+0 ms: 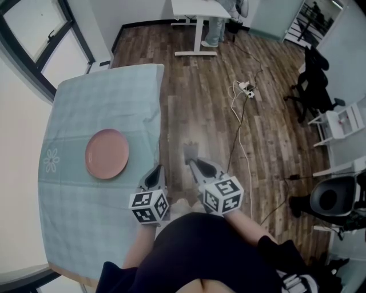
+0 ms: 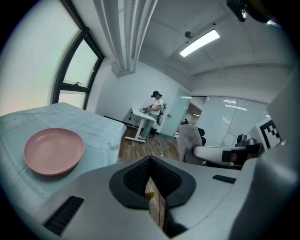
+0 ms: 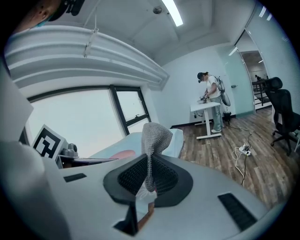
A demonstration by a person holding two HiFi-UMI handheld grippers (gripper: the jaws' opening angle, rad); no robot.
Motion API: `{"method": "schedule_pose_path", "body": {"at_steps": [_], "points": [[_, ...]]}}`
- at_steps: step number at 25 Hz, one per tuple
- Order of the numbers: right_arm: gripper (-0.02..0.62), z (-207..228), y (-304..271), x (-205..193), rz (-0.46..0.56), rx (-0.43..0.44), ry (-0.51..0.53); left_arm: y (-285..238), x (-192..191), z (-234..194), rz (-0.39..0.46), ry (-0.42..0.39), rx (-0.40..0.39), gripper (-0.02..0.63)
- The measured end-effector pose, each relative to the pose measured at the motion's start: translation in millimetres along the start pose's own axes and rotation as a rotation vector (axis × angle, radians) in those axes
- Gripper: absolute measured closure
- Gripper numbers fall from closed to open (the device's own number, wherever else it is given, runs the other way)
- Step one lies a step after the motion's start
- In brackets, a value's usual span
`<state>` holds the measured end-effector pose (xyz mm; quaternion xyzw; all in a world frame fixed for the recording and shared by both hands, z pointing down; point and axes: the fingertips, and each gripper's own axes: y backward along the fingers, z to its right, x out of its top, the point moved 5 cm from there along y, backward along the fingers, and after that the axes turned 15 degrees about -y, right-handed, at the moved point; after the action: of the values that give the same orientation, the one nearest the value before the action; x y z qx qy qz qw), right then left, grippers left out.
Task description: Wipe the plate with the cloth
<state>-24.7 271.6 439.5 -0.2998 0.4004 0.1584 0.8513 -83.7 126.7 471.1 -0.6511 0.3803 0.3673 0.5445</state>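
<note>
The pink plate (image 1: 107, 153) lies flat and empty on the pale teal table (image 1: 97, 91), towards its left side and about midway between its near and far ends. The left gripper view shows the same plate (image 2: 54, 151) low on the left.

The left hand-held gripper (image 1: 154, 175) hangs at the table's right edge, right of the plate, a little nearer than it and apart from it. In its own view the left hand-held gripper (image 2: 150, 161) has its jaws together at the tips with nothing between them.

The right hand-held gripper (image 1: 197, 166) is beyond the table's right edge, over the wooden floor (image 1: 274, 131). In its own view the right hand-held gripper (image 3: 149, 164) has its jaws clamped on a grey knitted cloth (image 3: 153, 138), which stands up out of the pads in a folded hump. The cloth is well apart from the plate.

At the far end of the room a person (image 1: 214, 28) stands at a white desk (image 1: 194, 8). A power strip (image 1: 247, 90) with trailing cables lies on the floor, and a black chair (image 1: 314, 80) stands at the far right
</note>
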Motion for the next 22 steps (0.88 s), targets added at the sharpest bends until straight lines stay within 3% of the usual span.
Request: {"method": "schedule_pose_path", "body": {"at_steps": [13, 22], "points": [[0.563, -25.3, -43.6, -0.2, -0.064, 0.074, 0.037, -0.9, 1.6, -37.2, 0.0, 0.033, 0.046, 0.592], [0.563, -32.2, -94.1, 20.3, -0.122, 0.165, 0.087, -16.3, 8.2, -63.3, 0.004, 0.081, 0.126, 0.593]]}}
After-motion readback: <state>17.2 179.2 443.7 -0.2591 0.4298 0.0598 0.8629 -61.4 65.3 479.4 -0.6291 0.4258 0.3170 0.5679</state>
